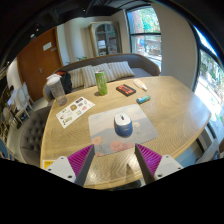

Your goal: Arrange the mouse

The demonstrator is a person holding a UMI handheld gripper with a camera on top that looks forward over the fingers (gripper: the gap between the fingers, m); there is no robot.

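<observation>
A grey and white mouse (pixel 122 124) sits on a translucent pale mouse mat (pixel 118 126) in the middle of the wooden table (pixel 175 110). My gripper (pixel 115 158) is open and empty, its magenta pads (pixel 81 158) spread wide. The mouse lies just ahead of the fingers, roughly centred between them. The near edge of the mat reaches between the fingertips.
A green can (pixel 101 82) stands at the far side. A red-brown box (pixel 125 89), a white item (pixel 141 85) and a small teal thing (pixel 144 99) lie beyond the mouse. A printed sheet (pixel 73 111) lies left. A sofa (pixel 100 70) and chairs (pixel 20 95) surround the table.
</observation>
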